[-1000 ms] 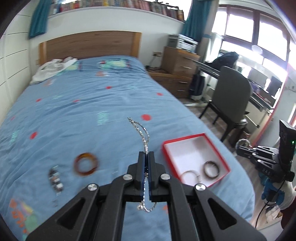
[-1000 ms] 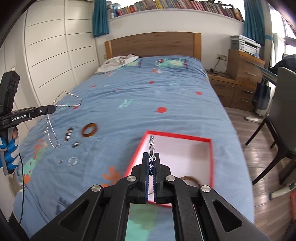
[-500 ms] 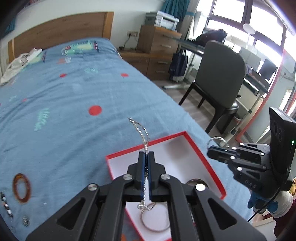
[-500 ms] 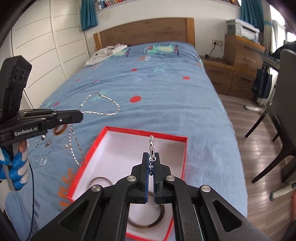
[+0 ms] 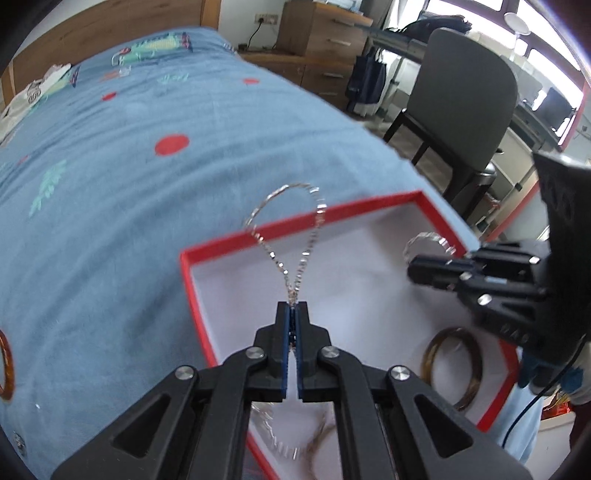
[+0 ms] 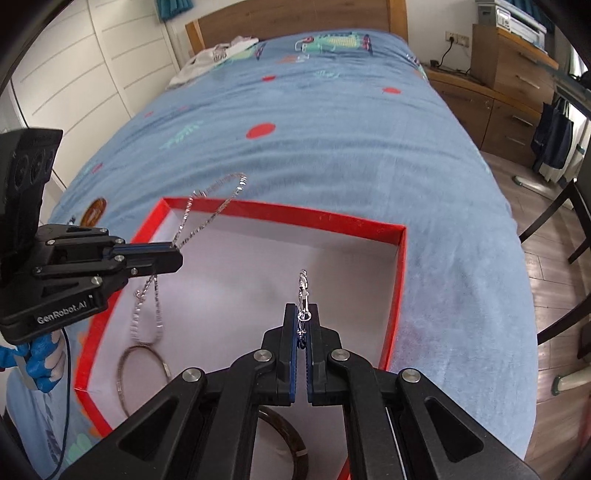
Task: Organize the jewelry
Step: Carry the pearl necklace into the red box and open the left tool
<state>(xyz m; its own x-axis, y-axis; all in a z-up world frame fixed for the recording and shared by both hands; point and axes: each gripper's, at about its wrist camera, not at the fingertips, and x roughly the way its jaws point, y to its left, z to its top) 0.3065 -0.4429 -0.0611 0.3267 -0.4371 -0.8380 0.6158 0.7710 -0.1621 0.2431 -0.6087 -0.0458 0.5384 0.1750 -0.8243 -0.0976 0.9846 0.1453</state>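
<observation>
Both grippers hang over the open red box (image 6: 400,266), which sits on the blue bedspread (image 6: 314,155) near the foot end of the bed, close to the edge that faces the chair (image 5: 469,107).

The left gripper (image 5: 292,305) has its jaws clamped on a silver chain necklace (image 5: 308,236). One loop of the chain stands up past the fingertips and arches over the far rim of the box; the rest droops from under the jaws down toward the white box floor, where its lower end lies beside a thin silver bangle (image 6: 142,363) near the left wall of the box.

The right gripper (image 6: 302,308) has its jaws pressed together on the other end of the necklace, with the small clasp (image 6: 303,286) sticking up just beyond the fingertips. Seen from the left wrist camera, a short curl of chain rises above those closed tips, by the box's right-hand rim.

A dark brown bangle (image 5: 452,363) lies flat inside the box, near the corner closest to the person. Out on the bedspread, well apart from the box on its left side, lies an amber bangle (image 6: 94,211). A blue-gloved hand (image 6: 40,365) grips the left tool's handle. A white garment (image 6: 218,55) lies crumpled by the wooden headboard (image 6: 295,18).
</observation>
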